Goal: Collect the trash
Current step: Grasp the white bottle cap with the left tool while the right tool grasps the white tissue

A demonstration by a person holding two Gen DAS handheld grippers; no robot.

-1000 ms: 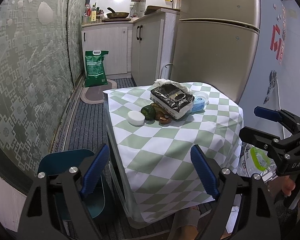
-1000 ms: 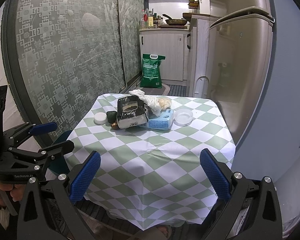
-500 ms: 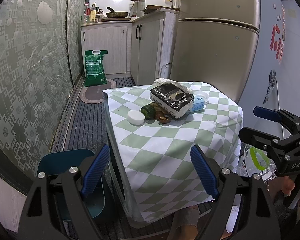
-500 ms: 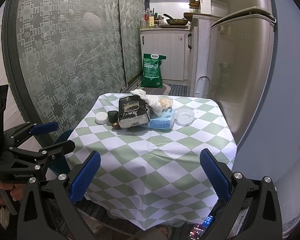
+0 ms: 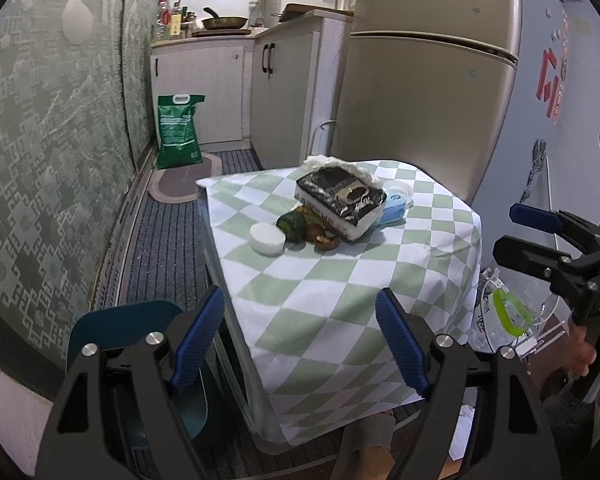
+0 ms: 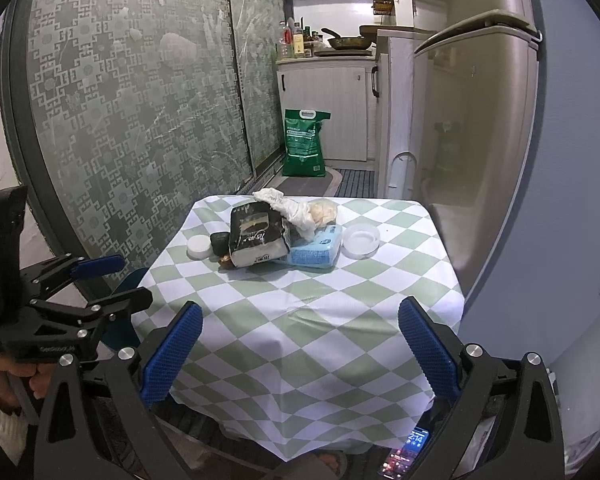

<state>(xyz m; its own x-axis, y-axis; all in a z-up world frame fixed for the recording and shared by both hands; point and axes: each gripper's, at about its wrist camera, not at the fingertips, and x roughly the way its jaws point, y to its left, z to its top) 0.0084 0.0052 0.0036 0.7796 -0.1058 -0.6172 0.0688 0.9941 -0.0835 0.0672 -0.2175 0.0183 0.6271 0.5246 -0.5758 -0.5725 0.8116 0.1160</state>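
Green-and-white checked cloth covers the counter, where a black-and-white crumpled packet, a pale blue tissue pack and a white round lid lie clustered far from the left gripper and right gripper, both wide, empty, jaws just narrowing slightly

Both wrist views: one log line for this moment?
phase: pre-reach | left gripper: open, jaws just closing slightly, empty | right gripper: same | trash pile: untouched on table
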